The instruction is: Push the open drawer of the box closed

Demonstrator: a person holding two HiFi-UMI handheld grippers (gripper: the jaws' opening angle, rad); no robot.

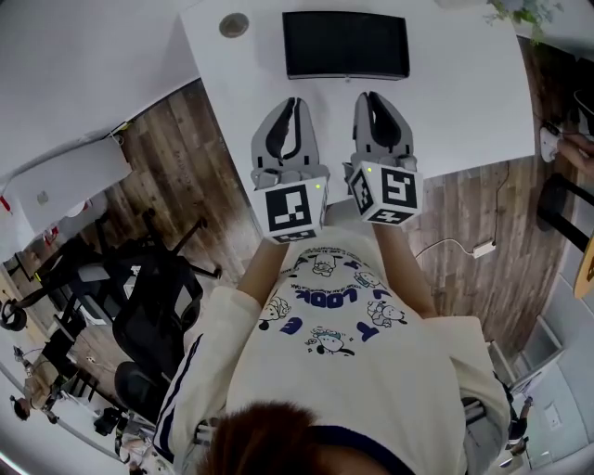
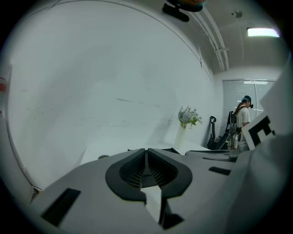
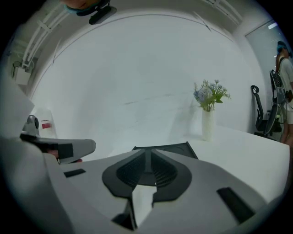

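A flat black box (image 1: 345, 44) lies at the far side of the white table (image 1: 464, 102). From above I cannot tell how far its drawer stands out. Both grippers hover side by side over the table's near edge, pointing at the box and well short of it. The left gripper (image 1: 295, 104) is shut and empty, its tips meeting (image 2: 146, 150). The right gripper (image 1: 368, 96) is also shut with nothing held (image 3: 149, 151). In the right gripper view the box (image 3: 181, 148) shows just beyond the jaws. The left gripper view lets only dark edges of the box (image 2: 171, 150) peek past its jaws.
A small round grey disc (image 1: 234, 25) sits at the table's far left. A white vase of flowers (image 3: 208, 114) stands at the far right corner. Black office chairs (image 1: 148, 306) stand on the wood floor to the left. A person (image 2: 242, 116) stands off to the right.
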